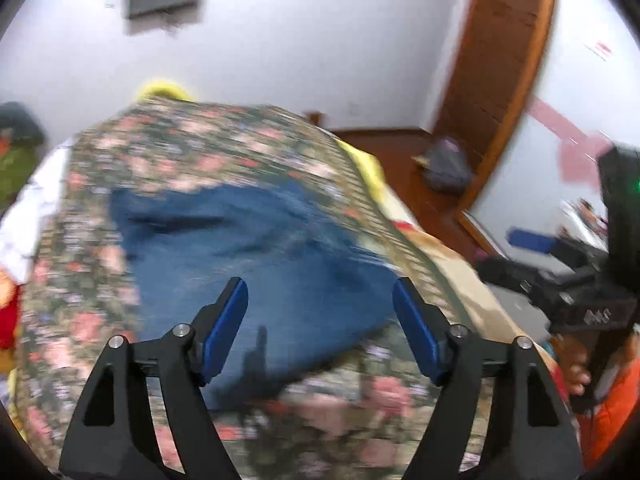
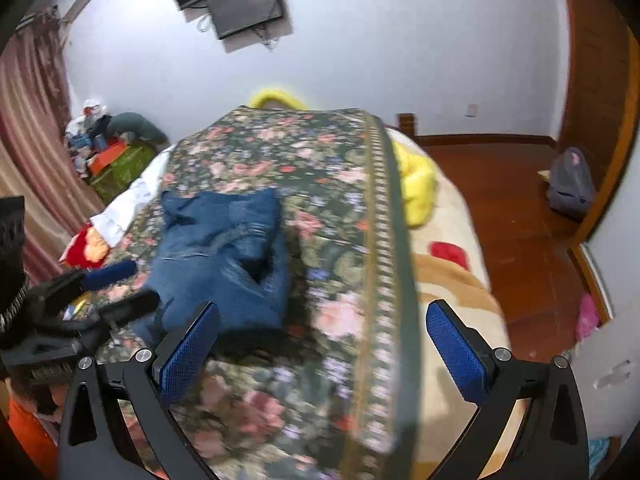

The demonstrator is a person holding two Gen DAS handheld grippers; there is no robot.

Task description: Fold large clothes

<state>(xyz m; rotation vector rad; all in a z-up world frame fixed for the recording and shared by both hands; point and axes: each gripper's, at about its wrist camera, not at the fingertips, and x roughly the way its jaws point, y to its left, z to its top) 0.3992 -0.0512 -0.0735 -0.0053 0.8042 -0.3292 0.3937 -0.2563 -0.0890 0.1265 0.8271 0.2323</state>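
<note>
Folded blue denim jeans (image 2: 224, 256) on floral bedspread (image 2: 332, 208): long axis toward the bed's far edge. Left claw (image 1: 320, 312) directly above, released; right claw (image 2: 322, 340) beside, released.

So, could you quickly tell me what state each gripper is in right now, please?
Left gripper: open, holding nothing; the folded jeans lie beyond its fingers.
Right gripper: open, holding nothing, above the flowered blanket.
</note>
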